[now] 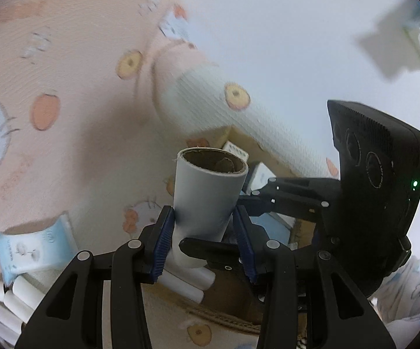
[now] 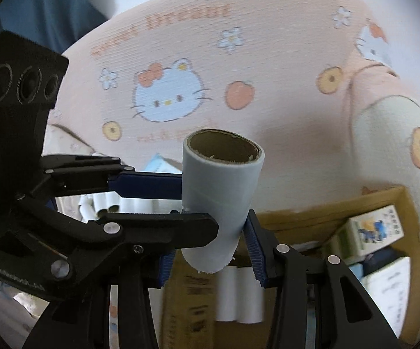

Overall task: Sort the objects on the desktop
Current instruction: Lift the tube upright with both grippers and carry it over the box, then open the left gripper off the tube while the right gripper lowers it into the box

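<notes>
We've got both claws clamped on one pale tube (image 1: 207,195) at frame centre: left gripper (image 1: 203,242), right gripper (image 2: 210,250). Hollow cardboard, light, crushable — we'd grip mid-wall, gently.

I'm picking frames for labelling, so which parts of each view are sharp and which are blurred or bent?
Left wrist view: the roll and left gripper are sharp, the pink blanket smeared, straight edges bowed. Right wrist view: the roll and right gripper are crisp, the cardboard box soft, dark corners ring the circle.
</notes>
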